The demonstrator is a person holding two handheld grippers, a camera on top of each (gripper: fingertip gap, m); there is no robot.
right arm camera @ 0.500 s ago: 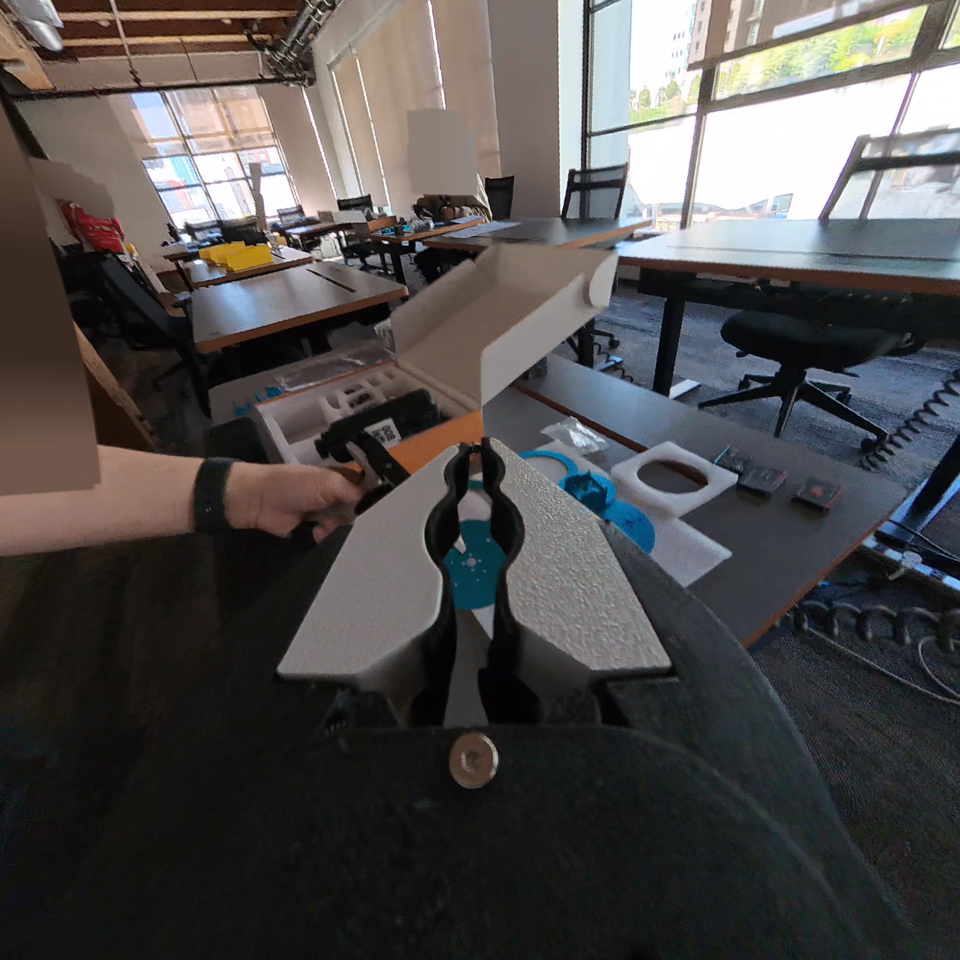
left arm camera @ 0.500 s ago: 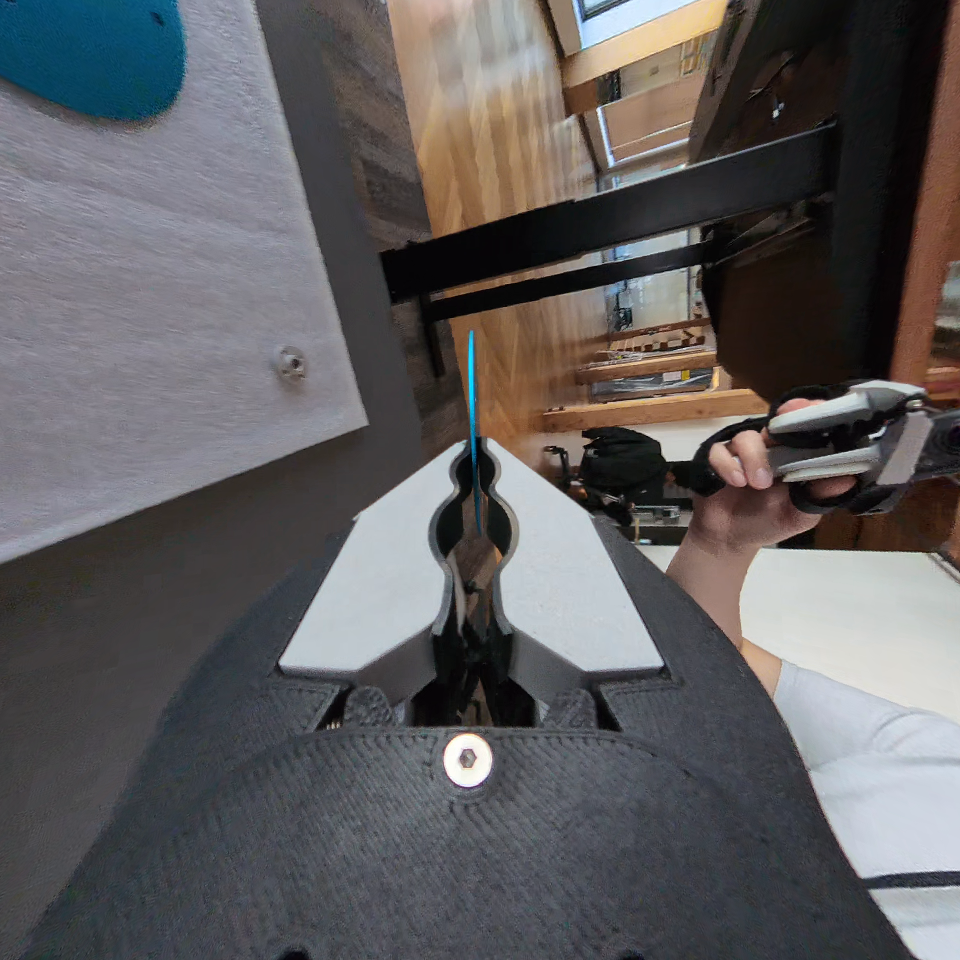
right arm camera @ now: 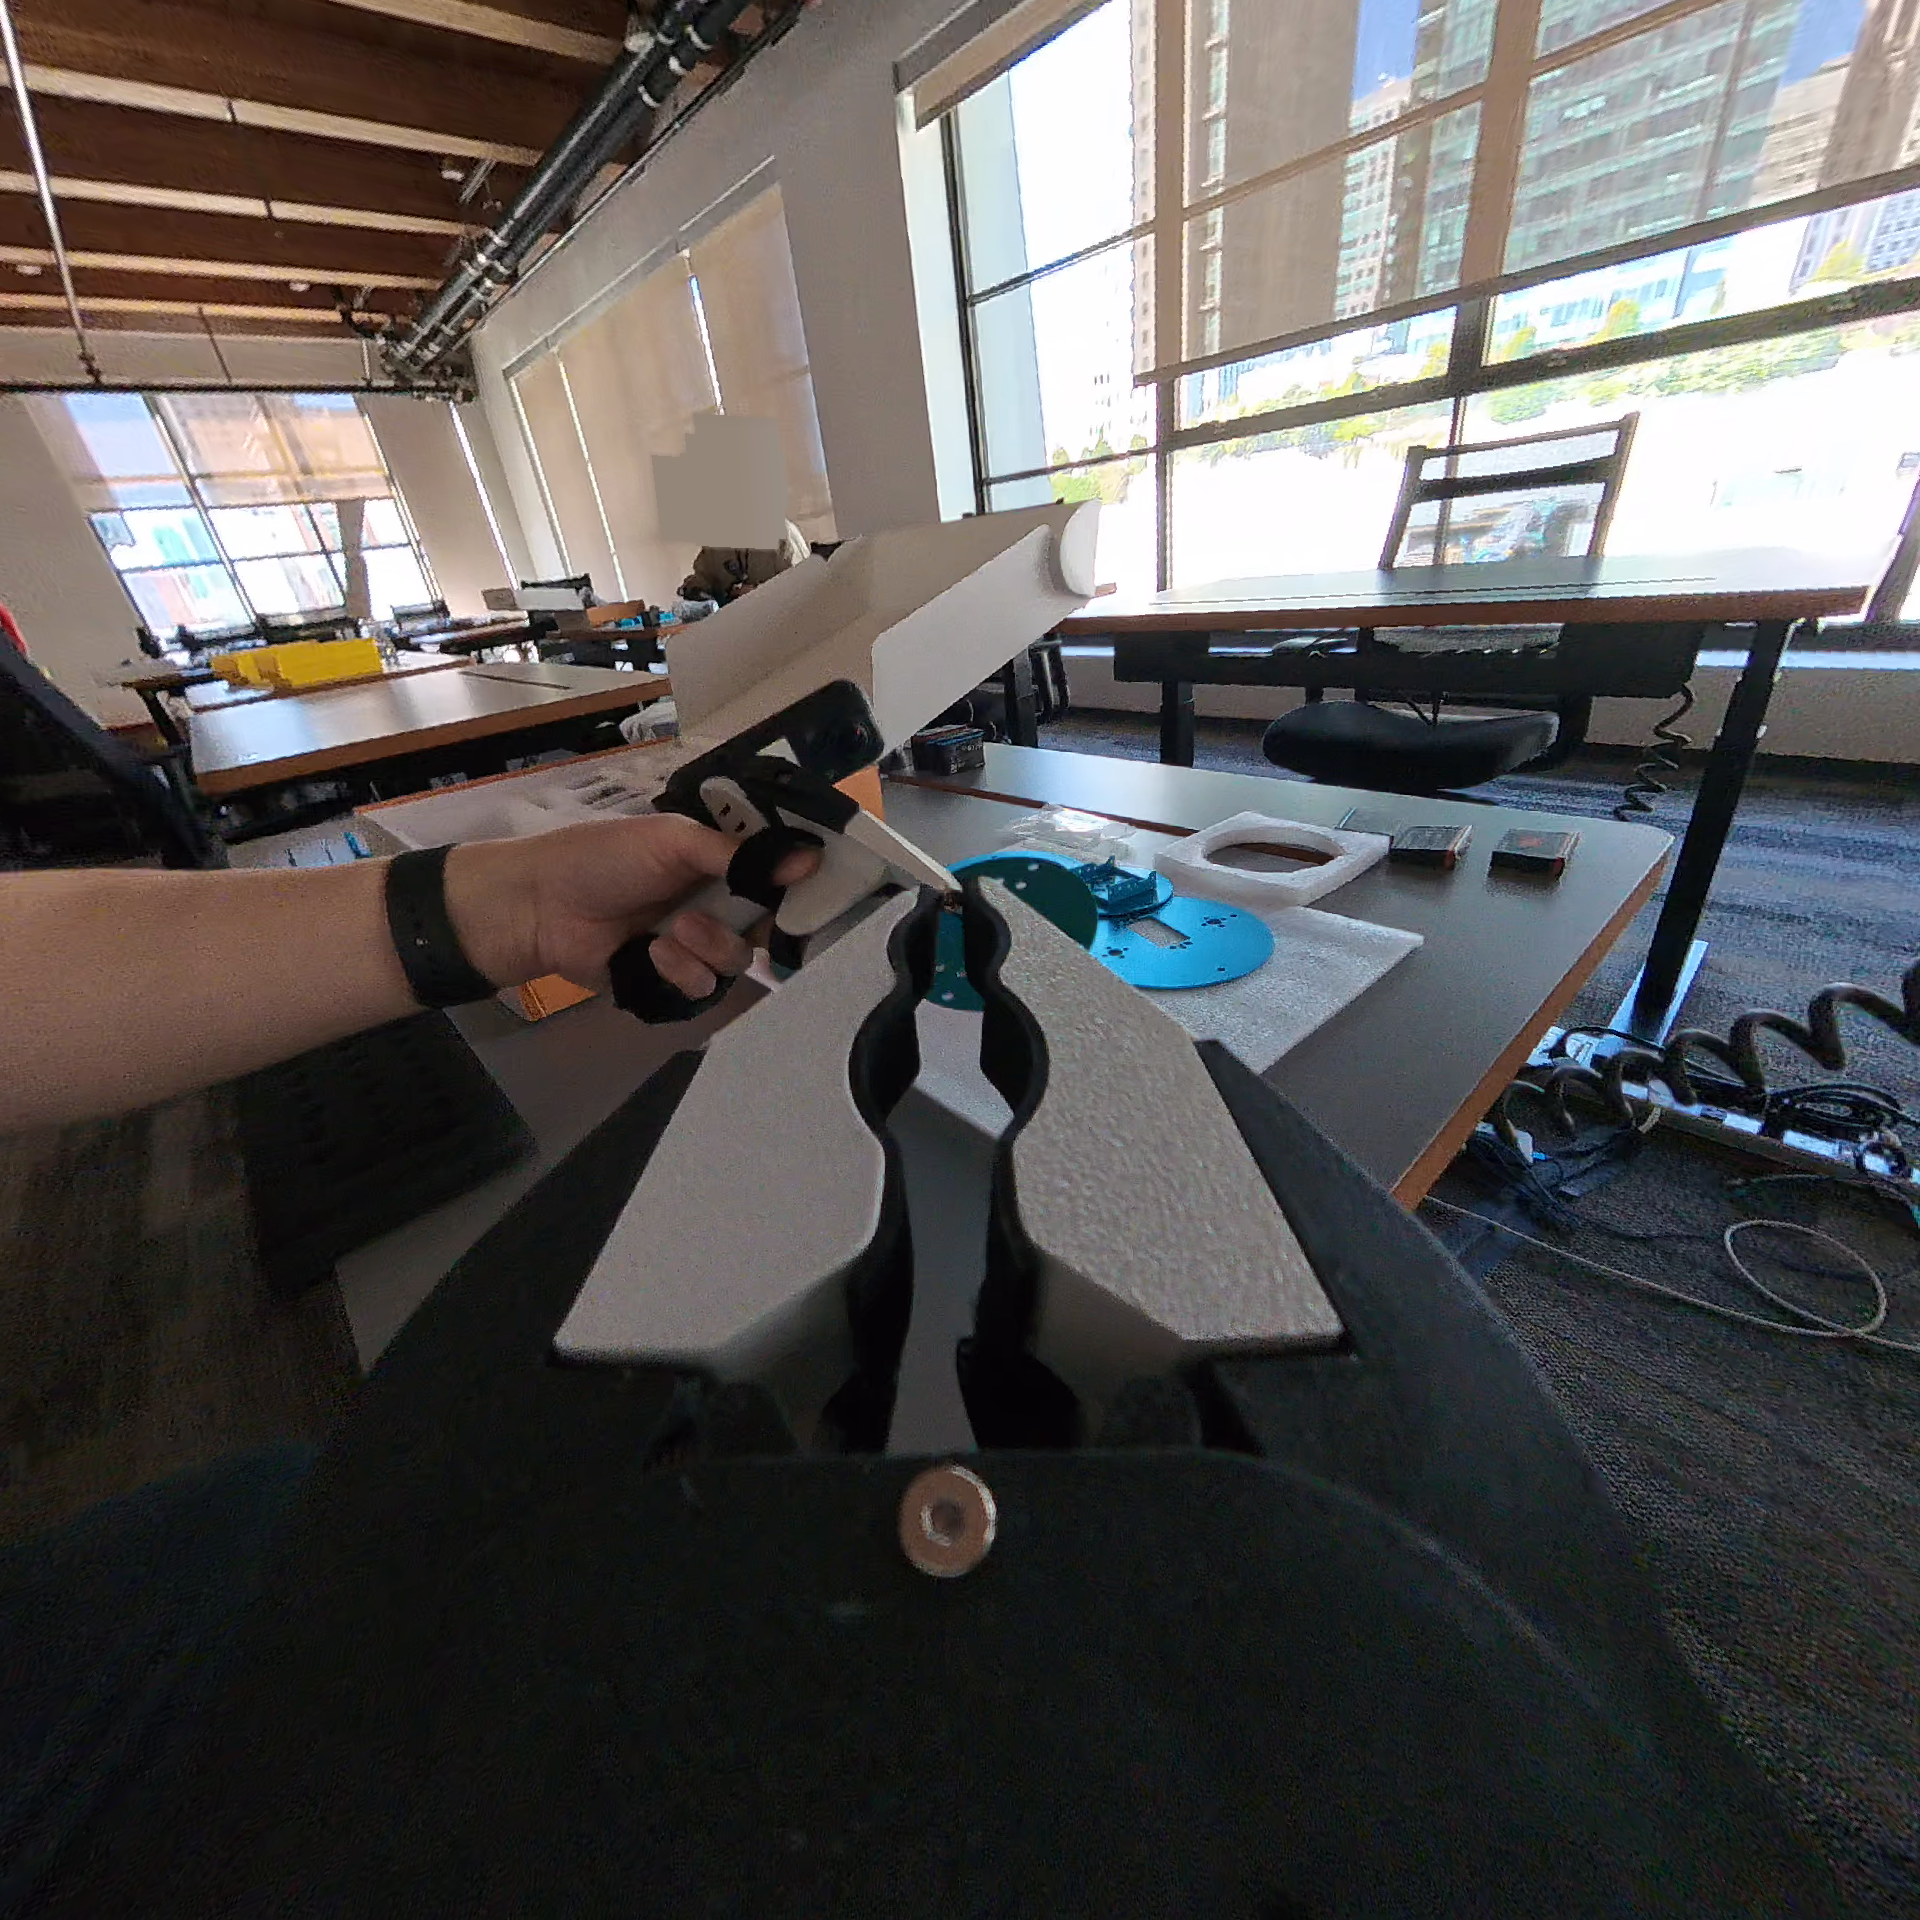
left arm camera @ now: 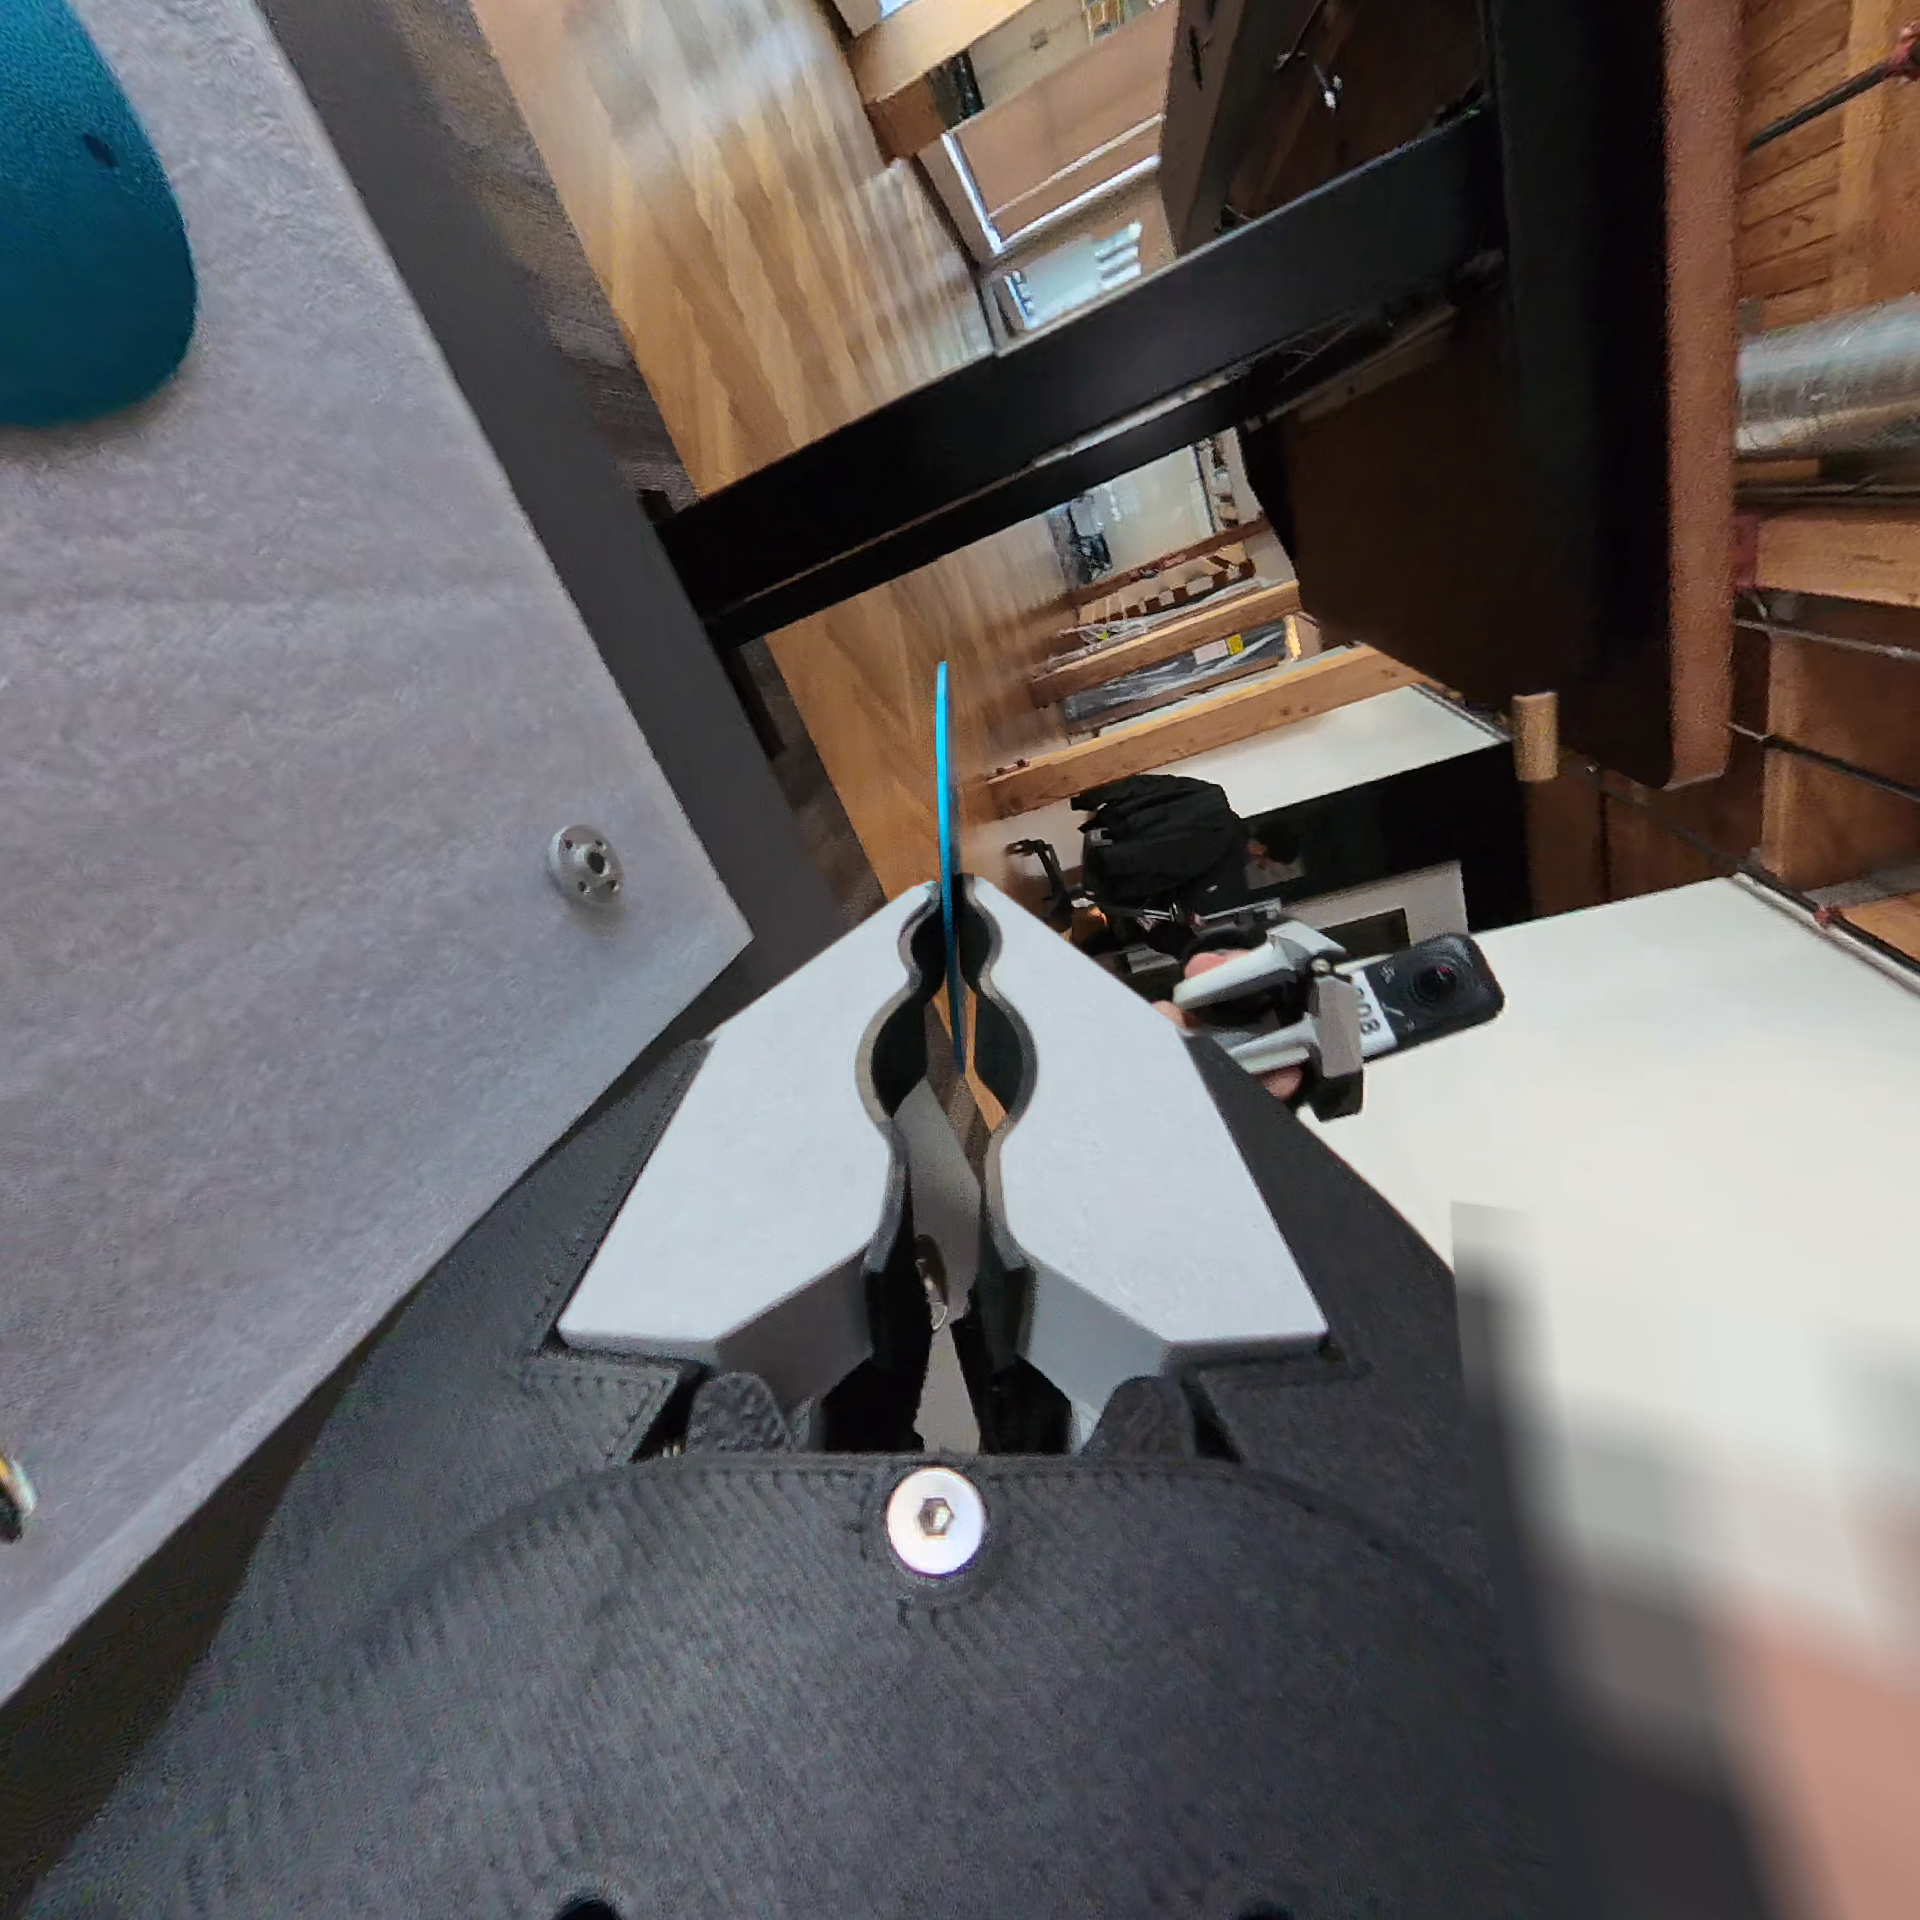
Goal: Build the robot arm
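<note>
Left gripper (left arm camera: 948, 899) pinches a thin blue plate (left arm camera: 943, 769) edge-on. Right gripper (right arm camera: 948, 904) fingers sit nearly together; whether they grip anything, I cannot tell. Blue disc (right arm camera: 1195, 940) lies at one o'clock.

The left tongs (left arm camera: 951, 914) are clamping a thin blue plate (left arm camera: 943, 790) edge-on between their tips. A white foam sheet (left arm camera: 260, 779) is lying on the dark worktop (left arm camera: 665, 665), its corner near the worktop's edge, carrying a small metal flange (left arm camera: 587, 860) and a teal disc (left arm camera: 73, 260). The right tongs (left arm camera: 1205, 1013) are hovering well beyond
</note>
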